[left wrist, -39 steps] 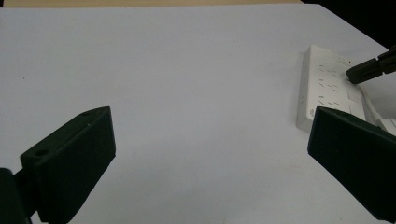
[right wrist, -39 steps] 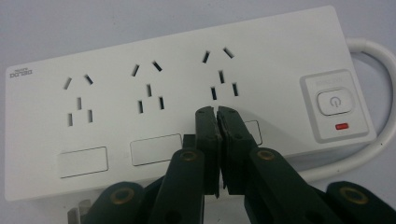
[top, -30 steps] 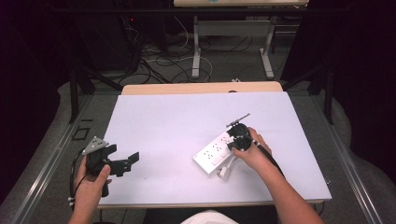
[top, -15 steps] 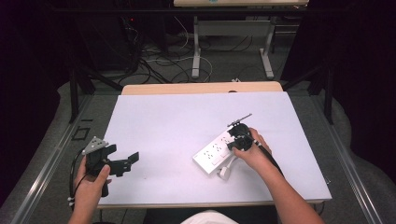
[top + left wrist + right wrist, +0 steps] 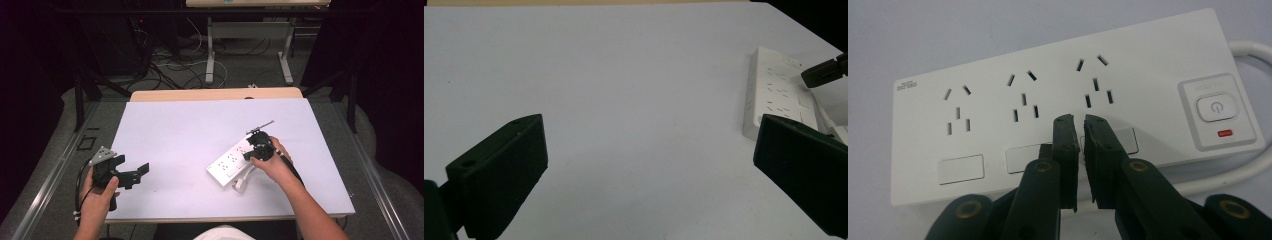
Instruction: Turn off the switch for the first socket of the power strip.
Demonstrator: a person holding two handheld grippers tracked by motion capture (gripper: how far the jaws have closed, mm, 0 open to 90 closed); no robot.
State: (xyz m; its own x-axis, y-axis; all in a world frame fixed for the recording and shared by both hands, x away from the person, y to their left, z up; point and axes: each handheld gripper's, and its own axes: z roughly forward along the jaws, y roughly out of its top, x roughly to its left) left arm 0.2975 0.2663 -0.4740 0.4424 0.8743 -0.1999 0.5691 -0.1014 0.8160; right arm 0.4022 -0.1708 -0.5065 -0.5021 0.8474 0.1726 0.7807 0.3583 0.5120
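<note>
White table (image 5: 190,130) lies mostly bare; power strip (image 5: 231,162) sits diagonal, lower right of centre. Left gripper (image 5: 131,173), jaws wide apart, hovers at the lower-left edge. Right gripper (image 5: 255,150), jaws nearly together, hangs over the strip.

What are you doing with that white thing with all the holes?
A person holds a gripper in each hand at a white table. The right gripper, jaws nearly shut with nothing between them, hovers over a white power strip near its sockets and power button. The left gripper waits wide open off to the side.
</note>
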